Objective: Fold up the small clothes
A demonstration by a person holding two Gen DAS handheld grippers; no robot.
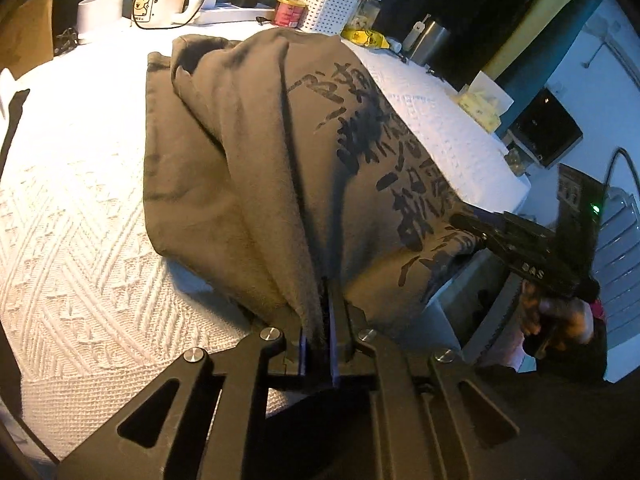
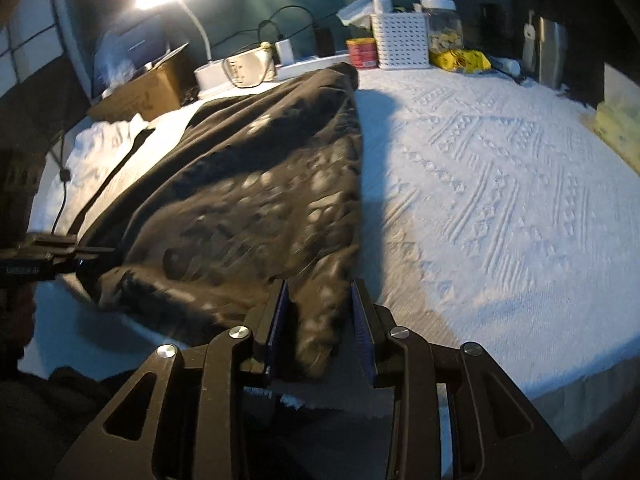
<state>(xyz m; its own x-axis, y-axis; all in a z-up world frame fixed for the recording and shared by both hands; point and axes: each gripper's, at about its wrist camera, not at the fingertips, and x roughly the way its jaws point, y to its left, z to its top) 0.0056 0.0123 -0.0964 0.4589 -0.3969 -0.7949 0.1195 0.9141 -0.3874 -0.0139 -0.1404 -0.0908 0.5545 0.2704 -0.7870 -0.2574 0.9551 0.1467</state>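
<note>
Fold barely begun: both near corners of garment picked up.
Brown printed garment (image 1: 256,168) lay lengthwise on white textured bed cover (image 1: 80,208), near end at the cover's near edge, far end toward the cluttered far edge; no crease laid yet. Left gripper (image 1: 320,332) clamped tight on near hem. Right gripper (image 2: 320,328) narrowed around the other corner, pads not visibly pressing on cloth.

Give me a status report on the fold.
Left hand-held gripper shut on shirt. Right hand-held gripper open around its edge. Nothing in the way.
</note>
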